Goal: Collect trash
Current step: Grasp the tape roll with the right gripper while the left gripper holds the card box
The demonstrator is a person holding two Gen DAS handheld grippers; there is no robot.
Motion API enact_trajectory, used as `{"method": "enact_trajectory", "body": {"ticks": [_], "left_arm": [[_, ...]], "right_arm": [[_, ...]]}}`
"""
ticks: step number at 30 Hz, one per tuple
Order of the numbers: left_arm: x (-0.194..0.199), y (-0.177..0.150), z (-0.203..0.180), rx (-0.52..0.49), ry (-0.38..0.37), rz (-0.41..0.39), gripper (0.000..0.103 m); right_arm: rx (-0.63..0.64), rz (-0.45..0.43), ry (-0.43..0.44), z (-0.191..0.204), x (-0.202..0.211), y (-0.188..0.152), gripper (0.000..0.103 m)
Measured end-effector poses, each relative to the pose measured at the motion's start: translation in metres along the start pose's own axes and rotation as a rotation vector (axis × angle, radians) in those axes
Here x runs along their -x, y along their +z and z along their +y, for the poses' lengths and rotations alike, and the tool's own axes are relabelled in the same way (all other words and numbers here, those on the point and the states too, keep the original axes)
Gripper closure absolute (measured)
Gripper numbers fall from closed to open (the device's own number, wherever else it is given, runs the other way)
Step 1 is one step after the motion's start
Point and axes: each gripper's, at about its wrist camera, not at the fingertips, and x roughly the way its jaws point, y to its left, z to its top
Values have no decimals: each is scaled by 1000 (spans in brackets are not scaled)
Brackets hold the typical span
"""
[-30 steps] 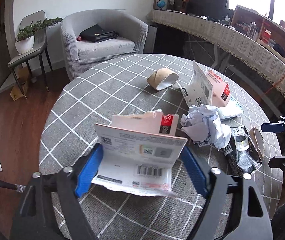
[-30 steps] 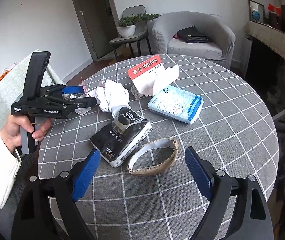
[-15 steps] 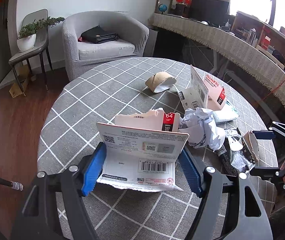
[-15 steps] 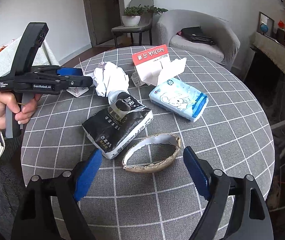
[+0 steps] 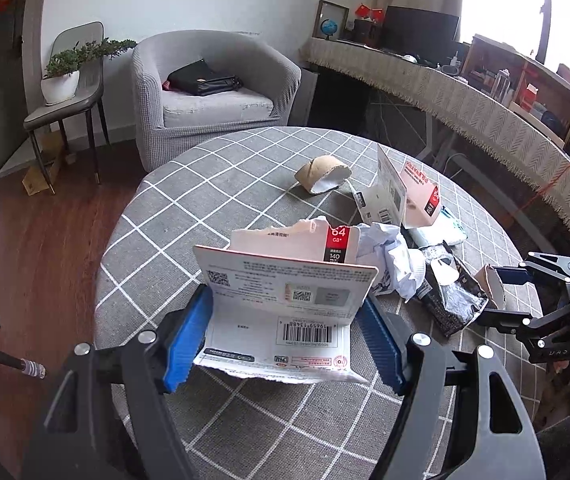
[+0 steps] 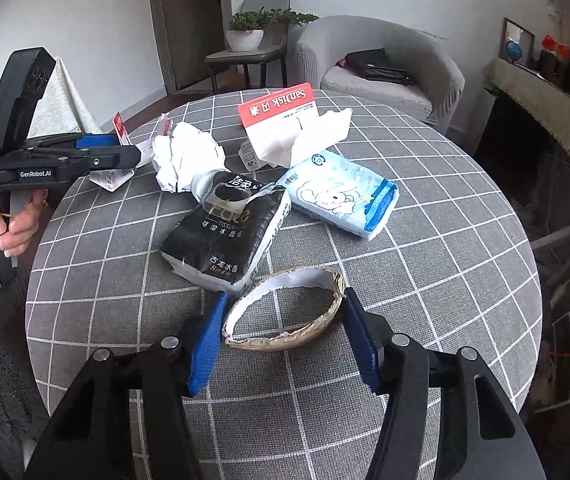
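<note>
**Right jaws closing on the paper ring**

Your left gripper (image 5: 285, 344) clamps the torn card package (image 5: 281, 304), lower centre of the left view. Your right gripper (image 6: 283, 336) is closing around the cardboard ring (image 6: 285, 312), low centre; whether the pads touch yet, I cannot tell. Next, I judge, squeeze gently and lift straight. The black tissue pack (image 6: 225, 232) touches the ring's upper left; bare table (image 6: 445, 280) lies right.

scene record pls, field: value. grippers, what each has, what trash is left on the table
left gripper: shut on torn card packaging
right gripper: jaws closing around torn cardboard ring, pads at its ends
surface: round table, grey checked cloth
loose trash: black tissue pack, blue-white tissue pack, crumpled white paper, red-white SanDisk card
second cardboard piece: far side, alone
</note>
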Motion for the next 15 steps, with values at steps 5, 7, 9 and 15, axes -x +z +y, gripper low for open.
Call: {"method": "enact_trajectory", "body": {"ticks": [5,7,9,15], "left_arm": [[10,-8,-2,-9,12,1,28],[17,-11,-1,-8,16,-3,28],[23,-16,-1,-6,23,-5,28],[46,-28,1,13,33,-22,28]], "right_arm": [[-27,-14,-13,2,7,-4,46],[-39,-26,-14,5,12,-4,46],[-49,-35,-15,10,16,-5,46],[-43,-62,-100,28,28,-11,46]]}}
